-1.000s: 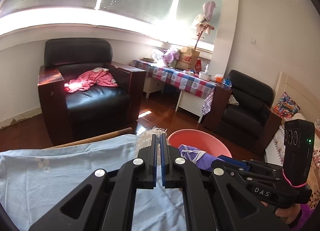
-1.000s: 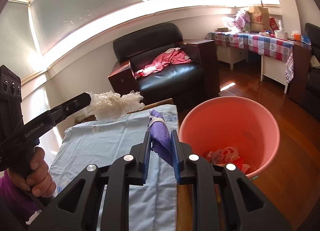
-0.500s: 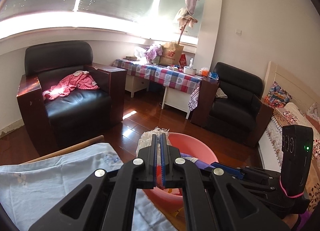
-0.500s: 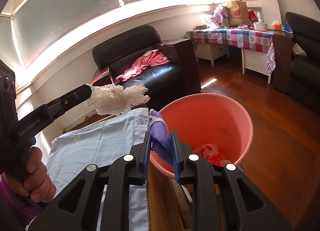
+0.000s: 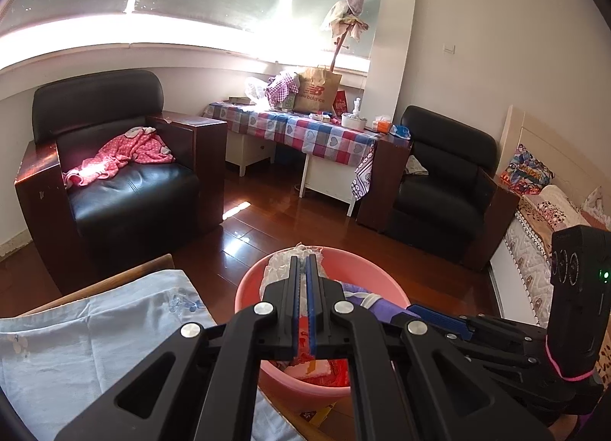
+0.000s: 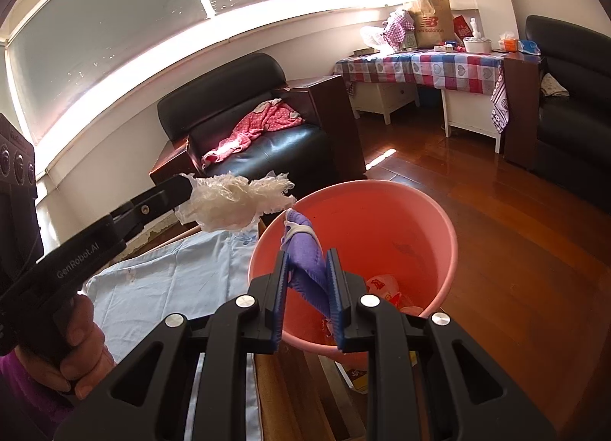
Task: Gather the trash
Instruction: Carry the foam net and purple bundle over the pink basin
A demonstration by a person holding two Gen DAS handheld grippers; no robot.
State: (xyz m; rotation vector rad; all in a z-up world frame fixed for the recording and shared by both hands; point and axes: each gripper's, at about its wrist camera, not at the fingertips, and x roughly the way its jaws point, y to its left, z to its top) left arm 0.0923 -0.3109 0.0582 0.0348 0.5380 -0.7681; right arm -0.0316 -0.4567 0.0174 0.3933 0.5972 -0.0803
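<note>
Overall, two grippers show, each with a piece of trash, and one pink plastic basin [image 6: 439,234] stands on the wood floor against the edge of the desk [image 6: 290,395]. The left gripper [image 5: 302,288] has its fingers clenched on a crumpled clear plastic wrapper [image 6: 233,204], which hangs just over the basin's near-left rim. The right gripper [image 6: 305,284] has its fingers grasping a purple cloth-like item with a white band [image 6: 305,246], held above the basin's near side.

Inside the basin lie a few red-and-white wrappers [image 6: 382,286]. One pale blue cloth [image 6: 172,280] covers the desk to the left of the basin. Beyond the basin stand two black leather armchairs; the left armchair [image 5: 114,173] carries one pink garment [image 5: 122,158], and between the two chairs is one side table with a checked cloth [image 5: 305,131].

Only the right wrist view shows the person's hand [image 6: 84,349] on the left gripper's handle and the wrapper whole. Only the left wrist view shows the whole right armchair [image 5: 446,181] and a bed [image 5: 542,219] to the right of the basin.
</note>
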